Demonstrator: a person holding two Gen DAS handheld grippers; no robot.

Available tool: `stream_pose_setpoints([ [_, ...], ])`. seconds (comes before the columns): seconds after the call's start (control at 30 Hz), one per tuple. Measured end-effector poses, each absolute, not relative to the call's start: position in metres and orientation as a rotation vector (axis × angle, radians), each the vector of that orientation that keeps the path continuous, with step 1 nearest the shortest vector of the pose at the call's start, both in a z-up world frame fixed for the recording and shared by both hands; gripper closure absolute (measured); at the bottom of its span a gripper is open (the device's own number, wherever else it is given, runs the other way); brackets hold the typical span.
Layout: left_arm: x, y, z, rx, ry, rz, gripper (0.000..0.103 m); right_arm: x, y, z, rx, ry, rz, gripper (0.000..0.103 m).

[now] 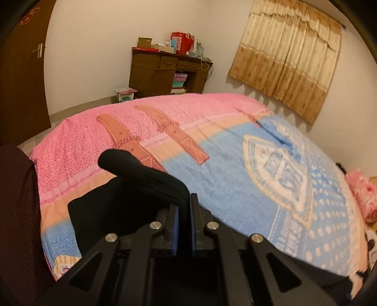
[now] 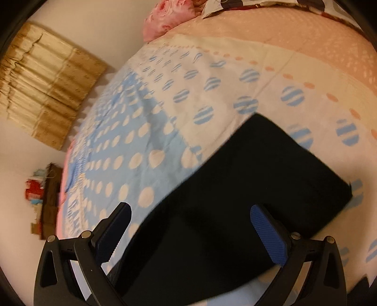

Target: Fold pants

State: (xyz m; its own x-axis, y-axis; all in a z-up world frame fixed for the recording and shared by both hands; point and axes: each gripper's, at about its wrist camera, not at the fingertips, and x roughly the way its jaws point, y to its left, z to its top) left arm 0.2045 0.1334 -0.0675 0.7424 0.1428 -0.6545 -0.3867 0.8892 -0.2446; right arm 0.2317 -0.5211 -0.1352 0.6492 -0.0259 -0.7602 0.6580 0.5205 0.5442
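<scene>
The black pants lie on a bed with a pink and blue blanket. My left gripper is shut on a fold of the pants and lifts it above the bed, so the cloth curls over to the left. In the right wrist view the pants lie flat as a dark rectangle across the blanket. My right gripper is open, its blue pads spread wide, just above the near part of the pants.
A brown desk piled with boxes stands against the far wall. A tan curtain hangs at right. A dark door is at left. A pink pillow lies at the bed's head. A dark chair back is near left.
</scene>
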Motion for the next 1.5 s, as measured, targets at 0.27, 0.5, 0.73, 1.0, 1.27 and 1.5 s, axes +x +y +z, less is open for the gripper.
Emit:
stream_pose_setpoints([
  [0.27, 0.210, 0.138, -0.083, -0.398, 0.715, 0.280, 0.094, 0.287, -0.509, -0.139, 0.677, 0.954, -0.604, 0.004],
  [0.5, 0.216, 0.142, -0.076, -0.407, 0.725, 0.233, 0.094, 0.273, -0.518, -0.139, 0.680, 0.919, -0.492, 0.094],
  [0.73, 0.215, 0.154, -0.052, -0.468, 0.726, 0.173, 0.094, 0.227, -0.512, -0.076, 0.754, 0.728, -0.352, 0.099],
  [1.0, 0.179, 0.175, -0.019, -0.484, 0.680, 0.128, 0.094, 0.155, -0.483, 0.019, 0.694, 0.517, -0.208, 0.099],
  [1.27, 0.159, 0.179, -0.039, -0.477, 0.719, 0.132, 0.094, 0.105, -0.465, -0.013, 0.740, 0.585, -0.131, 0.098],
  [1.5, 0.151, 0.187, -0.057, -0.535, 0.723, 0.161, 0.094, 0.139, -0.476, -0.076, 0.877, 0.635, -0.139, 0.027],
])
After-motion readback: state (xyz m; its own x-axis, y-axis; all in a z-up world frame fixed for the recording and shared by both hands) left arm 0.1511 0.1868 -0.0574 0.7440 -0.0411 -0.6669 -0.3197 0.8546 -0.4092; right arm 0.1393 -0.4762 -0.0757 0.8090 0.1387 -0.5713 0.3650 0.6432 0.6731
